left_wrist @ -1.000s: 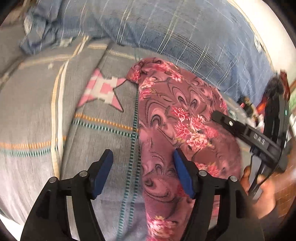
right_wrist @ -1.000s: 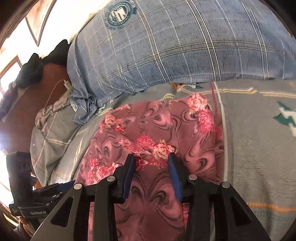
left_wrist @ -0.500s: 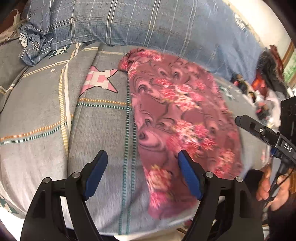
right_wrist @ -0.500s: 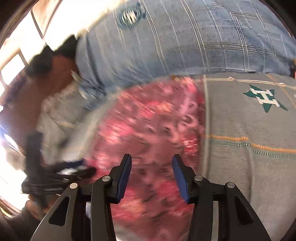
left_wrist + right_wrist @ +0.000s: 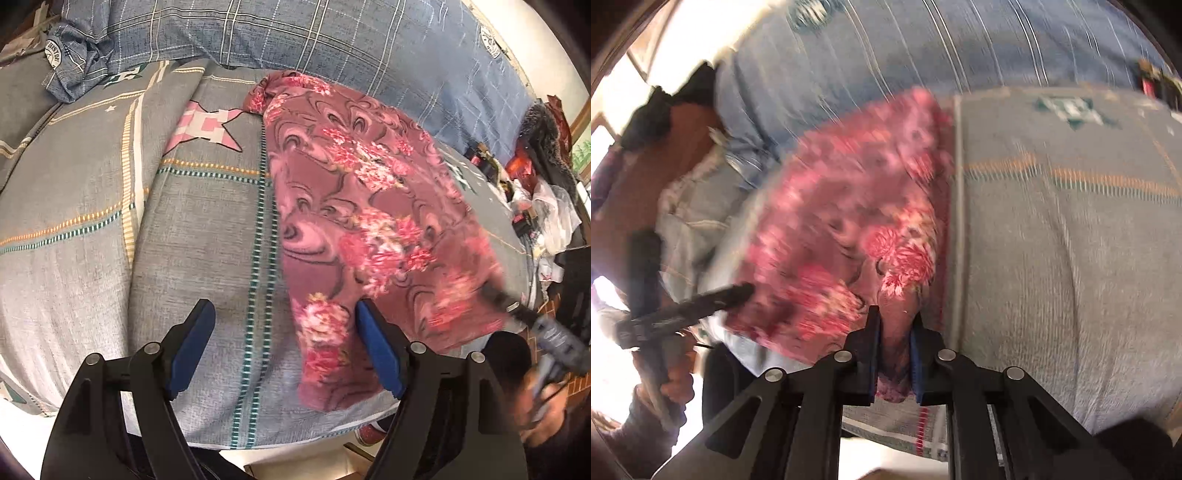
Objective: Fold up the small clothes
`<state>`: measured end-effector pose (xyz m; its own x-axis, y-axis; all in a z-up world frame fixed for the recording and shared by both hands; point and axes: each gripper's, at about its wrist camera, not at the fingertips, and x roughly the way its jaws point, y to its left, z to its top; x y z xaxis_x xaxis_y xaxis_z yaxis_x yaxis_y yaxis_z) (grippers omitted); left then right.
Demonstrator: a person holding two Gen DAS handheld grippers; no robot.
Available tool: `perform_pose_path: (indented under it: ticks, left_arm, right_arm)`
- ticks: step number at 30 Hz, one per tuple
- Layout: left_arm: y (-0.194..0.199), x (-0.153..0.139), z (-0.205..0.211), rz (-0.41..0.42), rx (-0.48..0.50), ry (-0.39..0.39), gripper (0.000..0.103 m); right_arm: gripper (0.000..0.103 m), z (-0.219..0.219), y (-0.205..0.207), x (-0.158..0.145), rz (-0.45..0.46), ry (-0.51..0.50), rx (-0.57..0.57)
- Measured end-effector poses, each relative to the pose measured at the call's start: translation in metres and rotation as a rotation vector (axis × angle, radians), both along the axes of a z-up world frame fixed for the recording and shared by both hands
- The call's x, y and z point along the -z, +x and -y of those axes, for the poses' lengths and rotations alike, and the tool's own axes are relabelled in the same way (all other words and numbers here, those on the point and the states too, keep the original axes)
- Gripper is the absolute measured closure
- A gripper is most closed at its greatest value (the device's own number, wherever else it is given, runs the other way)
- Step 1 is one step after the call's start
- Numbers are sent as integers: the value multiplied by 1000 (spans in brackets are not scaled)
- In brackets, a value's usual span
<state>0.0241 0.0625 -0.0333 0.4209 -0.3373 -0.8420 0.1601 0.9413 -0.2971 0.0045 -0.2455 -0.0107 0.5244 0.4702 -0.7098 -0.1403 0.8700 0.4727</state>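
A pink floral garment [image 5: 369,221] lies lengthwise on a grey patterned bed cover [image 5: 184,240], running from the blue pillows down to the near bed edge. My left gripper [image 5: 284,343] is open above the garment's near left edge, holding nothing. My right gripper [image 5: 894,325] is shut on the garment's near corner [image 5: 895,306] in the blurred right wrist view. The garment [image 5: 849,221] spreads up and left from the right gripper. The right gripper also shows in the left wrist view [image 5: 509,306] at the garment's right edge, blurred.
Blue plaid pillows [image 5: 295,37] line the far side of the bed. Clutter and plastic bags [image 5: 546,206] sit past the bed's right end. The bed's near edge [image 5: 295,439] drops off just below my left gripper. A brown headboard [image 5: 646,166] stands at the left.
My right gripper has closed on the garment's near corner after being open above it. Both grippers have pulled back toward the near bed edge. The left gripper stays open.
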Motion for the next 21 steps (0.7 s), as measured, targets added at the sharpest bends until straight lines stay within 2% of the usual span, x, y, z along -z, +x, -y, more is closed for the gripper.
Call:
perform_pose_path:
  ticks: [2,4,5,7,8,10,12,13,15,17,18,19,21]
  left_arm:
    - [0,5,1,-1,8,16,23]
    - [-2,4,6,21,19,54,23]
    - [-3,3,8,24,29,72,23]
    - [-5,-8,8,20,60,64,24]
    - [-5,-15,7,30,71,38,24]
    - [-6,-38,9,106,93,-11,24]
    - [-1,-50,18,186,87,16,24]
    - [2,-49,22,199,81,38,24]
    - [14,-36,32,166,68,71,24]
    - [29,-6,36,64,53,86,23]
    - [32,1,35,32,52,68,22]
    - [32,1,29,28,36,19,22]
    - [32,-10,21,42,37,-35,22]
  right_arm:
    - [91,10,4,-2,-13,-4,30]
    - [93,15,10,18,-107,-35,40]
    - [90,17,13,30,-163,-32,28]
    - [83,23,11,22,-163,-34,52]
    - [79,24,11,13,-141,-39,62]
    - [78,24,11,-15,-27,-34,82]
    - [73,22,12,-33,68,1,68]
    - [71,20,14,-38,107,9,65]
    - [69,10,26,-31,127,4,57]
    - [71,-5,44,-3,40,-52,28]
    - [71,-7,48,9,0,-89,18]
    - [72,-6,47,8,41,-98,25]
    - [70,-7,56,-3,21,-94,20]
